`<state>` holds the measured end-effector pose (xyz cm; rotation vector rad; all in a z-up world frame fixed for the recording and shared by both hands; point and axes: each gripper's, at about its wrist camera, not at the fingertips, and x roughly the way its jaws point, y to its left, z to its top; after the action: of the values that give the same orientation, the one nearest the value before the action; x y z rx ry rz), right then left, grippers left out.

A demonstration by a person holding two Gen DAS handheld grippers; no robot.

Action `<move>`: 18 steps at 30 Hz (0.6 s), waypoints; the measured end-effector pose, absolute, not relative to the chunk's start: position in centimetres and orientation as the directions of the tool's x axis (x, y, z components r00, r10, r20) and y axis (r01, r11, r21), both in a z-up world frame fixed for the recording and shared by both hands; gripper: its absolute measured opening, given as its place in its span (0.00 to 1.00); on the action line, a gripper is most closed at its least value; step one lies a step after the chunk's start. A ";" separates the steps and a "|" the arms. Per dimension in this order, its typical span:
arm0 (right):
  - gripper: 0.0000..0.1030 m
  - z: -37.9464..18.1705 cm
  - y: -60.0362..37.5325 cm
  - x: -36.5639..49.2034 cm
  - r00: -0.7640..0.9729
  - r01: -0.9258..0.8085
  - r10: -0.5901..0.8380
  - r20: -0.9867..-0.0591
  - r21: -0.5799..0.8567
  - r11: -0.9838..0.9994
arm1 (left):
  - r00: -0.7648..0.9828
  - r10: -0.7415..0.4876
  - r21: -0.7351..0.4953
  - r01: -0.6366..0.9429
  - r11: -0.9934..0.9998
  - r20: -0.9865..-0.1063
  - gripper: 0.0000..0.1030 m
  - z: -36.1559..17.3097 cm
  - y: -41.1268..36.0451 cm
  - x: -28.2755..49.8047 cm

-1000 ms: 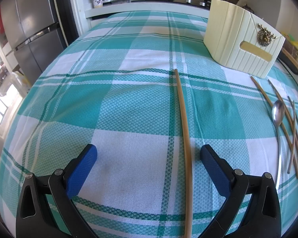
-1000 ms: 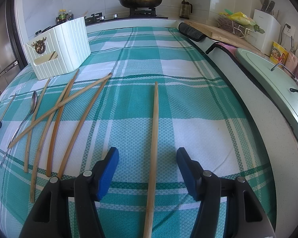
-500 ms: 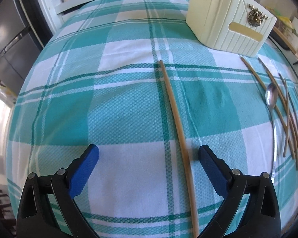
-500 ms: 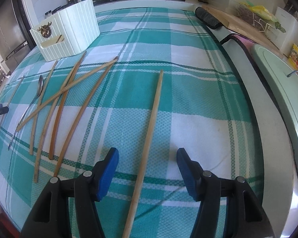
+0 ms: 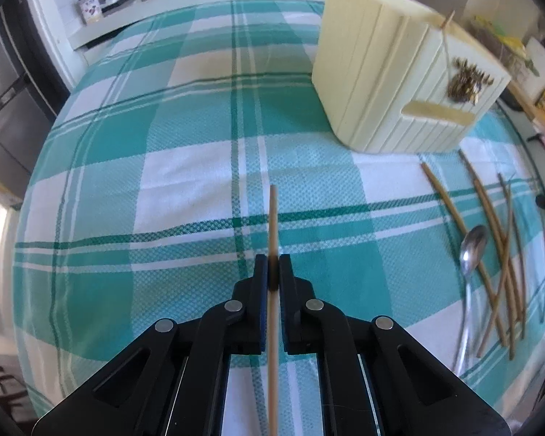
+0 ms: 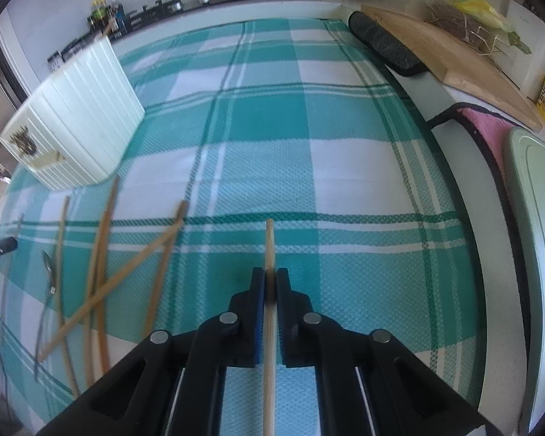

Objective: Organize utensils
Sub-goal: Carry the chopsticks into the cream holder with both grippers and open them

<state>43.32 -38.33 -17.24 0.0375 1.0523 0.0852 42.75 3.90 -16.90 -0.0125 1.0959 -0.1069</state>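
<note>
My left gripper (image 5: 272, 259) is shut on a single wooden chopstick (image 5: 273, 218), whose tip sticks out ahead over the teal checked cloth. My right gripper (image 6: 270, 272) is shut on another wooden chopstick (image 6: 269, 243) in the same way. A cream ribbed utensil holder (image 5: 392, 83) with a brass stag ornament stands at the upper right in the left wrist view; that utensil holder (image 6: 80, 130) shows at the left in the right wrist view. Several loose chopsticks (image 5: 490, 239) and a metal spoon (image 5: 470, 250) lie on the cloth between the two grippers.
The loose chopsticks (image 6: 101, 265) and spoon (image 6: 49, 272) lie left of my right gripper. A dark oven mitt (image 6: 385, 47), a wooden board (image 6: 454, 58) and a pale green lid (image 6: 537, 218) line the counter on the right. Spice jars (image 5: 91, 7) and a stove stand at the back.
Both grippers have closed on their chopsticks and lifted them off the cloth. Both have moved forward towards the utensil holder, which looks larger now.
</note>
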 end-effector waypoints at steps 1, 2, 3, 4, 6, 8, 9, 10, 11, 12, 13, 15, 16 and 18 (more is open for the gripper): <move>0.06 -16.2 -38.2 42.7 0.523 -0.062 0.116 -0.844 0.098 0.993 | 0.490 -0.116 -0.088 0.080 0.993 -0.864 0.04 -15.5 4.4 41.9; 0.06 -14.8 -38.0 41.8 0.556 -0.078 0.141 -0.819 0.118 0.990 | 0.520 -0.129 -0.101 0.083 0.991 -0.844 0.04 -14.3 4.6 41.1; 0.06 -13.4 -37.8 40.9 0.585 -0.093 0.158 -0.796 0.128 0.987 | 0.550 -0.140 -0.109 0.088 0.990 -0.824 0.04 -12.9 4.8 40.2; 0.06 -11.9 -37.5 39.9 0.612 -0.113 0.179 -0.770 0.139 0.984 | 0.574 -0.151 -0.118 0.094 0.989 -0.805 0.04 -11.8 5.0 39.4; 0.06 -9.1 -36.8 37.9 0.655 -0.155 0.217 -0.724 0.152 0.976 | 0.628 -0.181 -0.144 0.110 0.983 -0.756 0.04 -9.0 5.4 37.2; 0.06 -6.5 -36.3 35.7 0.691 -0.193 0.248 -0.679 0.157 0.968 | 0.671 -0.209 -0.165 0.130 0.978 -0.711 0.04 -6.6 5.7 35.2; 0.06 -5.3 -36.0 34.5 0.706 -0.214 0.265 -0.657 0.158 0.964 | 0.689 -0.217 -0.169 0.137 0.976 -0.692 0.04 -5.7 5.7 34.4; 0.06 -4.4 -35.7 33.8 0.718 -0.227 0.273 -0.640 0.155 0.961 | 0.708 -0.225 -0.173 0.146 0.974 -0.669 0.04 -4.7 5.7 33.4; 0.06 -3.5 -35.4 32.9 0.731 -0.240 0.279 -0.623 0.149 0.959 | 0.722 -0.233 -0.177 0.154 0.972 -0.652 0.04 -3.9 5.8 32.7; 0.06 -2.9 -35.1 32.3 0.740 -0.250 0.284 -0.609 0.142 0.958 | 0.733 -0.241 -0.182 0.161 0.970 -0.636 0.04 -3.2 5.8 32.1; 0.06 -2.3 -34.7 31.7 0.751 -0.260 0.287 -0.595 0.134 0.956 | 0.742 -0.249 -0.186 0.168 0.968 -0.622 0.04 -2.7 5.9 31.7; 0.06 -1.4 -34.0 31.1 0.765 -0.277 0.298 -0.571 0.126 0.953 | 0.754 -0.263 -0.196 0.180 0.964 -0.602 0.04 -1.6 5.9 31.0; 0.06 -0.9 -33.7 30.8 0.773 -0.283 0.302 -0.559 0.122 0.951 | 0.758 -0.268 -0.199 0.185 0.962 -0.594 0.04 -1.3 5.9 30.9; 0.06 -0.1 -33.0 30.3 0.790 -0.294 0.306 -0.531 0.110 0.950 | 0.770 -0.271 -0.195 0.192 0.962 -0.578 0.04 -0.4 5.7 30.6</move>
<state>30.29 -33.03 -0.07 0.0217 0.5754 0.3229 30.58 5.71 -0.42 -0.1274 0.6457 -0.2514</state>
